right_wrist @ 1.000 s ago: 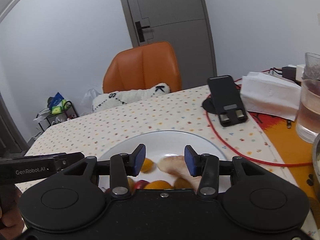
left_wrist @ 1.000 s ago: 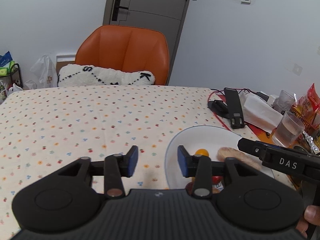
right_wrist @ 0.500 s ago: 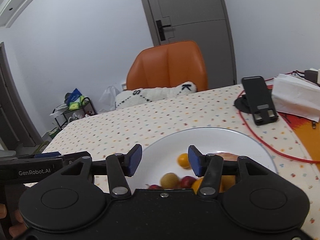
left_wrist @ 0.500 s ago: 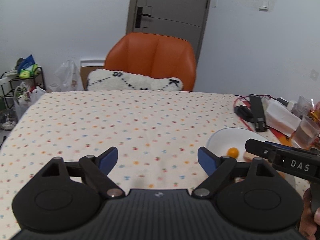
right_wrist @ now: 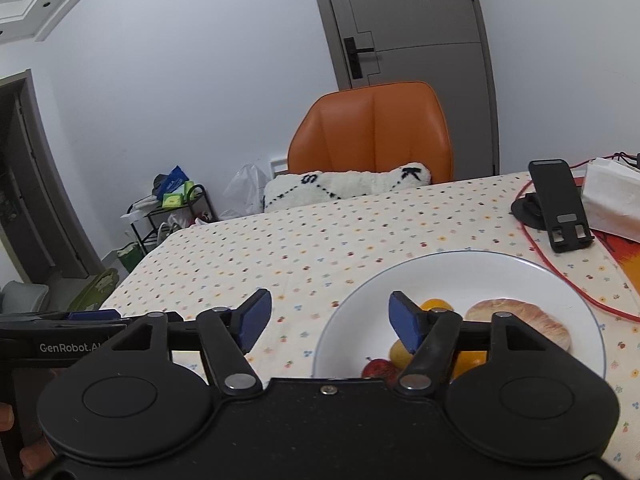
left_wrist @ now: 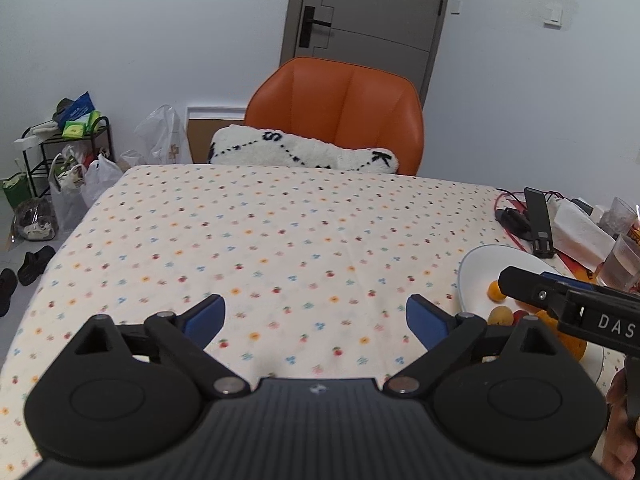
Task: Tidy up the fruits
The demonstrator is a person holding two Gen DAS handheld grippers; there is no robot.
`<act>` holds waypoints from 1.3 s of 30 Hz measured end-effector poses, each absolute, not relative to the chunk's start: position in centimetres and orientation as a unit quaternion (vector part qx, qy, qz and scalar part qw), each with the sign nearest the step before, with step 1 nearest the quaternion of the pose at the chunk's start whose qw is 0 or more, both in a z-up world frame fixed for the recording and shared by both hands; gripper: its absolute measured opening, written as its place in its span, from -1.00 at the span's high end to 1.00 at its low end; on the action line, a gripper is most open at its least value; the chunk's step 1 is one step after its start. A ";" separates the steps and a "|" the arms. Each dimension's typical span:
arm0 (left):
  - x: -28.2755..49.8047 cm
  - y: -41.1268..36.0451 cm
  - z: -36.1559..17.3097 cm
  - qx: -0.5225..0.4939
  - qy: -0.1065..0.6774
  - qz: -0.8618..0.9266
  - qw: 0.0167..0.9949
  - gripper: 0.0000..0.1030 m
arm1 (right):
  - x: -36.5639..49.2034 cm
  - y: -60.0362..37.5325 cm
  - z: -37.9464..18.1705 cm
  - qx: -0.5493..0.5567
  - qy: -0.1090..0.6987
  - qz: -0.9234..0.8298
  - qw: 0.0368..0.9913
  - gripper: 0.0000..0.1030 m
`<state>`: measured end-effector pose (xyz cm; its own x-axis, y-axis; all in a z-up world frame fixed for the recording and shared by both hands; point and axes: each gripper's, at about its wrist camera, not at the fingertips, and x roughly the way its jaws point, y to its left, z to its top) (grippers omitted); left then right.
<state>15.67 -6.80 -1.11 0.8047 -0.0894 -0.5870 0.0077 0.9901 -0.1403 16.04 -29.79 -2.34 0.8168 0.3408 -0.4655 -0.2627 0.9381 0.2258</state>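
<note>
Both tongs spread, empty | left tongs (left_wrist: pixel 315 317) over tablecloth (left_wrist: pixel 280 240) | right tongs (right_wrist: pixel 331 317) beside plate (right_wrist: pixel 480 272)

Orange chair (left_wrist: pixel 340 116) before grey door (left_wrist: pixel 368 16), pale walls.

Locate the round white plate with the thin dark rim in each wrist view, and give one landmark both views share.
Left wrist view: the round white plate sits at the right edge, partly hidden behind the right gripper.
Right wrist view: it lies low and right of centre, rim at, behind the right fingertip.
Shared landmark: the black folding phone stand, just beyond the plate.
</note>
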 end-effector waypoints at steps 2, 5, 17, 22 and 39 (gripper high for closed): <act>15.2 -6.3 -0.9 -0.066 0.310 -0.022 0.948 -0.87 | 15.6 -29.4 -2.2 0.074 0.258 0.160 0.950 -0.38; 14.4 -5.7 -0.5 -0.068 0.307 -0.015 0.949 -0.87 | 15.0 -28.9 -1.9 0.072 0.256 0.161 0.951 -0.49; 10.5 -3.4 0.7 -0.071 0.289 -0.003 0.955 -1.00 | 11.3 -27.2 -0.8 0.065 0.244 0.168 0.953 -0.98; 9.0 -2.7 1.2 -0.072 0.284 -0.001 0.956 -1.00 | 10.0 -26.8 -0.1 0.061 0.243 0.170 0.953 -1.00; 4.2 -0.4 2.1 -0.062 0.271 -0.017 0.960 -1.00 | 5.3 -25.6 0.7 0.064 0.253 0.152 0.953 -1.00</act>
<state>4.22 -0.41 2.08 0.8525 -0.0664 -0.5185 -0.0006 0.9918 -0.1280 5.35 -25.62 0.67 0.8264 0.3215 -0.4623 -0.2566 0.9458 0.1991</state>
